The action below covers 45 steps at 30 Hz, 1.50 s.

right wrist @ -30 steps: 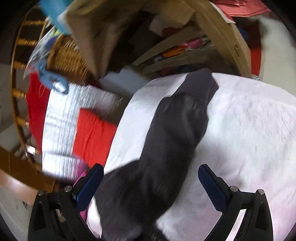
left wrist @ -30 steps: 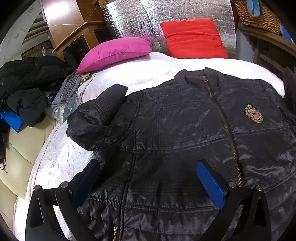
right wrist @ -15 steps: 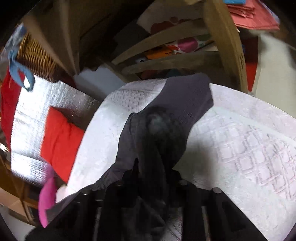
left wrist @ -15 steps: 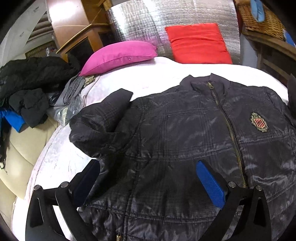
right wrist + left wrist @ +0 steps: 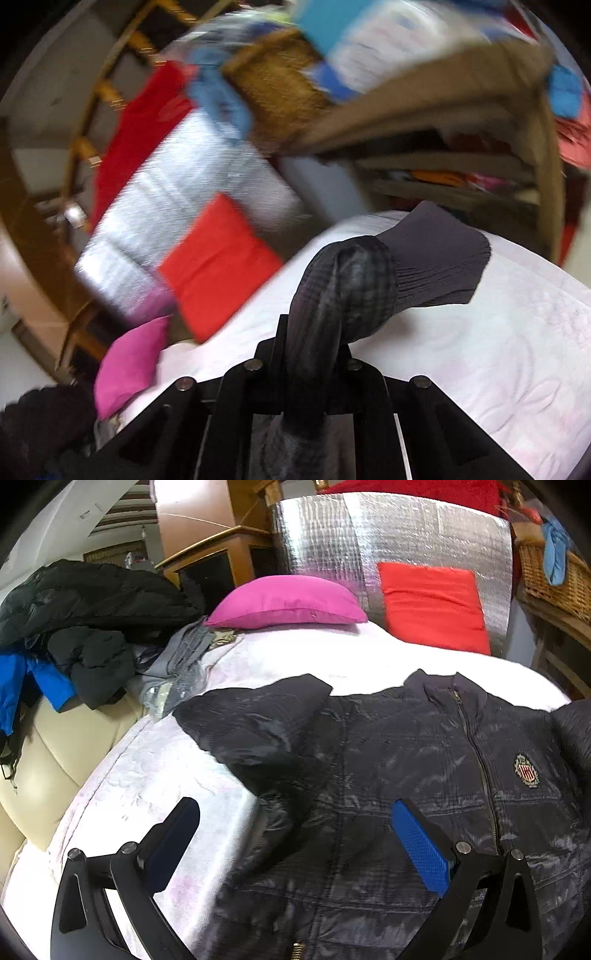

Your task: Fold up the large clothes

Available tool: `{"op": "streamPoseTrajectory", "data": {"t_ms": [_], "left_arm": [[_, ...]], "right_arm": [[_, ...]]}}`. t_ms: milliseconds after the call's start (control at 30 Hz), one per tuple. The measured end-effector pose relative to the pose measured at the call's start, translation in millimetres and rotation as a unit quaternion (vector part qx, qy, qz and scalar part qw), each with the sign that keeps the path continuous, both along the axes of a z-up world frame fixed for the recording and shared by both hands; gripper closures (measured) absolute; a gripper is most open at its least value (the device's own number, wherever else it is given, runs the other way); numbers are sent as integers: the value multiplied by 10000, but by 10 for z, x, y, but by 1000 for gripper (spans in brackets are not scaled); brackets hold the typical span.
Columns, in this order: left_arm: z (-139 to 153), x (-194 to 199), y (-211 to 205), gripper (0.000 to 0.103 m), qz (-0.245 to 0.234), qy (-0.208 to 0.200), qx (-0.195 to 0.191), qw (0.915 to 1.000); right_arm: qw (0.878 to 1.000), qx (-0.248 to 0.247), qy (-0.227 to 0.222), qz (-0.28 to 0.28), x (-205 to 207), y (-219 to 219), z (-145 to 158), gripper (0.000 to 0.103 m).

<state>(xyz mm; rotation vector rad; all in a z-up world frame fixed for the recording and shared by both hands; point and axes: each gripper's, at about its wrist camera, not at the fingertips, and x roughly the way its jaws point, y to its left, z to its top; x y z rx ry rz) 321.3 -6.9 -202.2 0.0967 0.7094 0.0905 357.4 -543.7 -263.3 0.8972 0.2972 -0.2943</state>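
Sleeve now pinched (apparently lifted)

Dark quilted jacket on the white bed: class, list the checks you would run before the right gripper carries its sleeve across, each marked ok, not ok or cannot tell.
1. Right gripper shut on the dark checked sleeve: ok.
2. Grey ribbed cuff free of the jaws: ok.
3. Left gripper open, holding nothing: ok.
4. Dark quilted jacket lying front up, zip closed: ok.
5. Other sleeve already folded in: not ok, it lies out on the white quilted bed cover.
6. Grip firm enough to hold through the carry: cannot tell.
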Motion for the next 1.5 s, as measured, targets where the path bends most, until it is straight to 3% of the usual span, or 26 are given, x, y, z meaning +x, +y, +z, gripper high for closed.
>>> {"op": "streamPoseTrajectory", "data": {"t_ms": [200,467,800,1133,1200,1233,1267,1300,1367,1433,1500], "left_arm": [[137,-82,241,0,169,-175,-155,9996],[255,-172,640,0,574,-335,-248,9975],[263,-209,917,0,842,-363,-278,9954],[269,-224,954,0,912,-393,-260,9947],[243,-187,939,0,920,-345,-244,9949],[232,-177,933,0,921,-320,-250,9949],[222,-162,926,0,917,-292,-261,9950],[213,-140,909,0,892,-262,-296,9952],[198,-111,868,0,806,-204,-369,9959],[182,-82,808,0,720,-152,-448,9963],[176,-54,711,0,573,-126,-557,9967]], "right_arm": [[9941,-395,-640,784,-9,811,599,90],[9744,-862,-740,1939,173,1886,852,90],[9460,-1072,-210,3052,444,3018,575,90],[9267,-682,590,3648,543,3466,-13,86],[9161,-376,960,3875,589,3513,-182,80],[9117,-267,1081,3955,599,3532,-230,63],[9050,-71,1139,4098,590,3535,-283,27],[8981,211,1051,4266,550,3518,-313,17],[8917,483,879,4414,439,3472,-286,14],[8853,421,721,4575,301,3369,-184,14],[8844,511,251,4633,97,3124,-37,14]]}}
